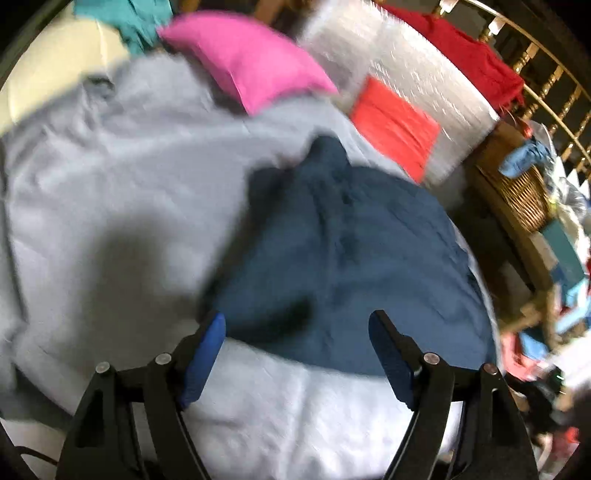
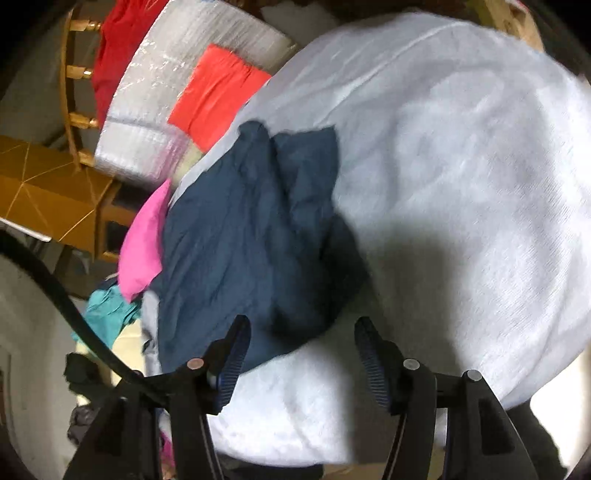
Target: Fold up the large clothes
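Observation:
A dark navy garment point(image 1: 343, 251) lies crumpled on a pale grey-blue sheet point(image 1: 110, 177). My left gripper point(image 1: 297, 325) is open and empty, its blue-padded fingers just above the garment's near edge. In the right wrist view the same navy garment point(image 2: 243, 236) lies on the sheet point(image 2: 461, 184). My right gripper point(image 2: 301, 332) is open and empty, hovering over the garment's near edge.
A pink folded cloth point(image 1: 243, 59), an orange-red folded cloth point(image 1: 395, 125) on a silvery padded sheet point(image 1: 417, 74), a red cloth point(image 1: 469, 48) and a teal cloth point(image 1: 125, 18) lie around. A wicker basket point(image 1: 524, 195) and clutter stand at the right. A wooden chair point(image 2: 74, 110) stands behind.

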`<state>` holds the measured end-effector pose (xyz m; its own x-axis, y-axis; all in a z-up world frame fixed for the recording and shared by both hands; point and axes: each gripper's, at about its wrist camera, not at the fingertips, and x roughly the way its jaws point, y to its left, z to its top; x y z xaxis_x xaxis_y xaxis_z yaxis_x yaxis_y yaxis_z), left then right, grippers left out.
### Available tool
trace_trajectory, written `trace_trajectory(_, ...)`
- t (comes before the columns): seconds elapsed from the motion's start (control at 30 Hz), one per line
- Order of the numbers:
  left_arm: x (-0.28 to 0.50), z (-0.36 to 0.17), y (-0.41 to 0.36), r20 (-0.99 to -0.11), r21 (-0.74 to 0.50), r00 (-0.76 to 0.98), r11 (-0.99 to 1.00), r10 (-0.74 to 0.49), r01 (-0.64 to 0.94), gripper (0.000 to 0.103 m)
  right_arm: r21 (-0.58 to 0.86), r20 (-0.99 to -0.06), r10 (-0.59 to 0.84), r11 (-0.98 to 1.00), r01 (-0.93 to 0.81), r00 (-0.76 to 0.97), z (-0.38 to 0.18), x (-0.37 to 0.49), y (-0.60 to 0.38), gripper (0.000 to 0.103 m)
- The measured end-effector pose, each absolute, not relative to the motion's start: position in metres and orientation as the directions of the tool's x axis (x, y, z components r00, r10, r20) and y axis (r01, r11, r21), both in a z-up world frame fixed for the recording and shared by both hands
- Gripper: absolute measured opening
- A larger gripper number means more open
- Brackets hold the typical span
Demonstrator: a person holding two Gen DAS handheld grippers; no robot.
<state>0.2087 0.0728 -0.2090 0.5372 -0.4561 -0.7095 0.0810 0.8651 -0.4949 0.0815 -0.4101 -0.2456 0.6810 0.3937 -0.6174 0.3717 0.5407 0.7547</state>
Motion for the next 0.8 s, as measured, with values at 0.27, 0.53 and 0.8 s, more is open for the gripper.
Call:
trace_trajectory(0.27,0.228,-0.248,0.055,-0.732,-0.634,0.395,0.768,-0.555,-0.095,0.08,0.775,-0.627,0.431,0.431,0.462,0.649,-0.276,0.131,-0.385,0.069)
trace_trajectory(0.53,0.233,-0.236,0.052,-0.66,-0.684,0.537,0.716,-0.525,-0.142,0.068,0.819,-0.528,0.326,0.439,0.369,0.784,-0.255,0.145,-0.375,0.043)
trace_trajectory(0.8,0.235,-0.239,0.027,-0.758,-0.527,0.504,0.844,-0.414,-0.1,0.069,0.649,-0.688,0.243,0.628,0.429,0.684,-0.255,0.156,-0.358,0.039)
